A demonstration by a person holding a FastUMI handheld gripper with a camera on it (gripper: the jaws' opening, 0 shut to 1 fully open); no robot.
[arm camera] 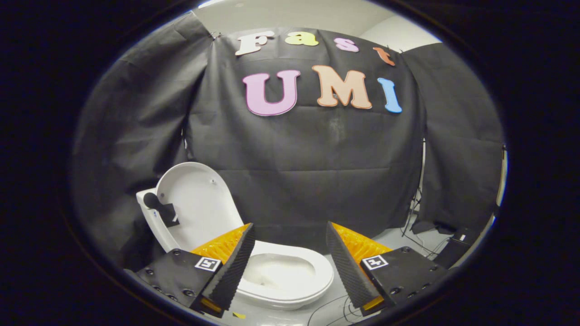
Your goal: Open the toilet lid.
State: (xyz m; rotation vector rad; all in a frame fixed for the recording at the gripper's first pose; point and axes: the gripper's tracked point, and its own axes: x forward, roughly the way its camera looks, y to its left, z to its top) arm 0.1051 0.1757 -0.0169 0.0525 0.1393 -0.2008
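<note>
Well, lid (199, 199) looks up already — stood near vertical at the back-left of the toilet, beyond the left finger, w/ a small dark fitting on its near edge. Bowl (290, 276) sits open below, partly between the fingers, seat ring still down. Gripper (290, 258) is spread wide, nothing in it, clear of the porcelain. My read: the job's about done, so the thing to get right now is a clean retreat — pull straight back, don't clip the lid's edge w/ the left finger or it may drop shut. Over to the right, cables (421, 235) and a dark box (457, 251) on the floor, well apart from the toilet.
</note>
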